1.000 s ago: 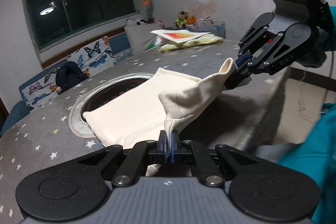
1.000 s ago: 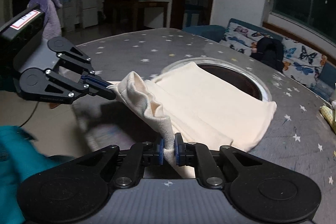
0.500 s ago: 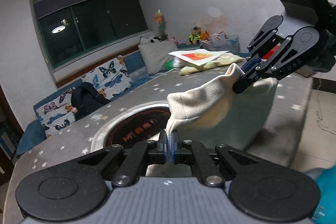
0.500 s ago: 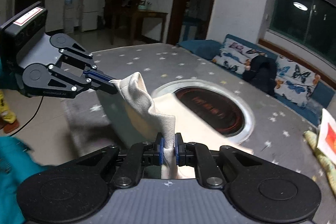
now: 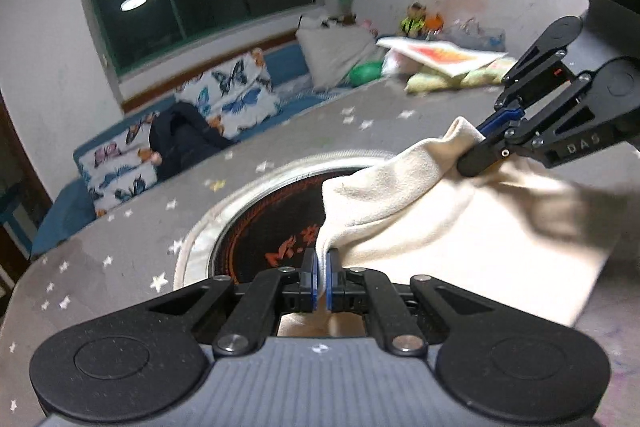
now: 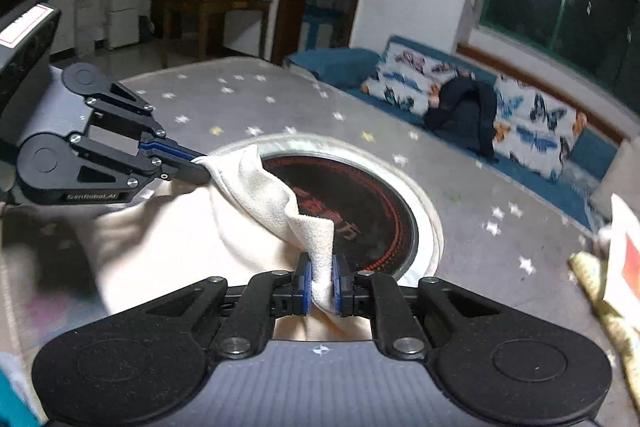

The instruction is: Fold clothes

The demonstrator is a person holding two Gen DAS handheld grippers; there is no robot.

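Cloth (image 5: 432, 211) lifted off stove ring (image 5: 248, 203), both tongs (image 5: 321, 277) clamped.

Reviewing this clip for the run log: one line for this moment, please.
phase: mid-fold | left gripper: shut on cream garment | right gripper: shut on same garment | held edge: raised above grey star table

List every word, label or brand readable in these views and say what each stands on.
"DAS": on the right hand-held gripper, seen from the left wrist.
"GenRobot.AI": on the left hand-held gripper, seen from the right wrist.
Orange characters on the black round panel in the table: too blurred to read.
White label with red border atop the left hand-held gripper's housing: unreadable.
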